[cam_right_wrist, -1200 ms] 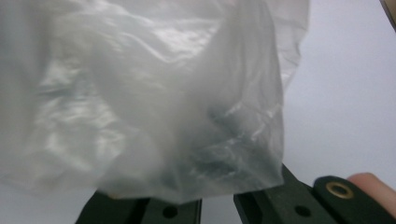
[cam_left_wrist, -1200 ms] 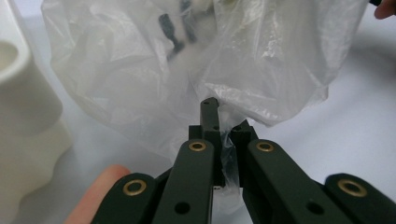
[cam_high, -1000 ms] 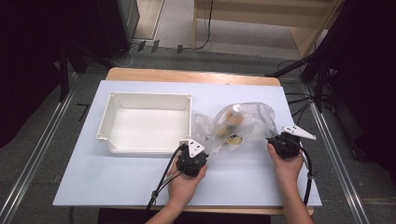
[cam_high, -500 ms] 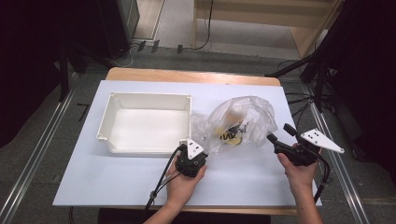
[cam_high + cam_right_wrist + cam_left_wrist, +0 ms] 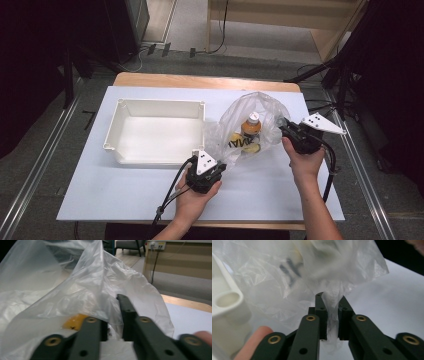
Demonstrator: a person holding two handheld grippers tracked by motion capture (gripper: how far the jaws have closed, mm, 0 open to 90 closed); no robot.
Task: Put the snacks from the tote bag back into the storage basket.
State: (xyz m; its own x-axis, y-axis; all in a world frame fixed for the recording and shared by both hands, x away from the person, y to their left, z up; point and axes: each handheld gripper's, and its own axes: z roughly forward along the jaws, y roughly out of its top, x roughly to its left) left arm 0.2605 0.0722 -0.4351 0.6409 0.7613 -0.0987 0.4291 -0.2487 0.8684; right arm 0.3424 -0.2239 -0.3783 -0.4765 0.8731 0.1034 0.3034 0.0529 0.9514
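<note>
A clear plastic bag (image 5: 235, 112) stands bunched on the white table, with an orange bottle (image 5: 251, 126) with a white cap and a yellow packet (image 5: 239, 142) inside. My left gripper (image 5: 216, 162) sits at the bag's near left corner. Its jaws have just been opening a little, and a fold of the bag's film (image 5: 331, 315) is still pinched between them (image 5: 330, 298). My right gripper (image 5: 281, 124) is raised at the bag's right edge. It has just closed on the film (image 5: 100, 290), and its jaws (image 5: 113, 307) are shut on it.
A white tray (image 5: 160, 103) lies left of the bag, its corner (image 5: 227, 300) close beside my left gripper. White table surface (image 5: 125, 200) stretches to the near edge. Cables and dark stands (image 5: 345, 75) crowd the floor at the right.
The right gripper swung out to the right with its jaws wide, then came back up onto the bag's right edge and closed. The bag now stands taller. The left hand stayed put.
</note>
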